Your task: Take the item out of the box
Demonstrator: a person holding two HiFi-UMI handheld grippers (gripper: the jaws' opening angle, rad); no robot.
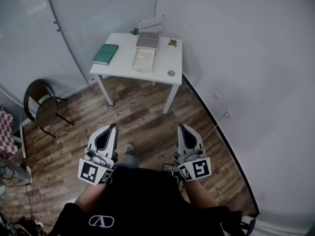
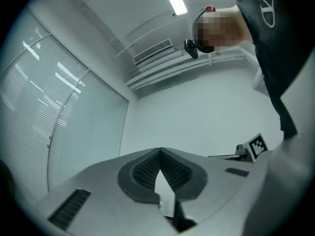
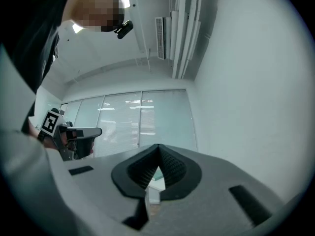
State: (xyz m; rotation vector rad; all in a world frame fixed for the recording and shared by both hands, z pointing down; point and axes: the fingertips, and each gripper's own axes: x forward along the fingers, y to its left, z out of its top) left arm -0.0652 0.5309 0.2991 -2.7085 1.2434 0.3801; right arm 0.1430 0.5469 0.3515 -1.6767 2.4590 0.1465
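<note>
Nothing is begun: the cream rectangular box (image 1: 144,59) sits on the far white table (image 1: 129,72). The left claw (image 1: 112,129) and right claw (image 1: 183,129) hang shut and empty.

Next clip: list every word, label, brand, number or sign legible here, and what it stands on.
No words or numbers can be read in any view.
On the black shirt: a white oval emblem, no letters legible.
On the left claw and right claw: black-and-white square markers, patterns only.
On the green book and box on the white table: too small to show any print.
</note>
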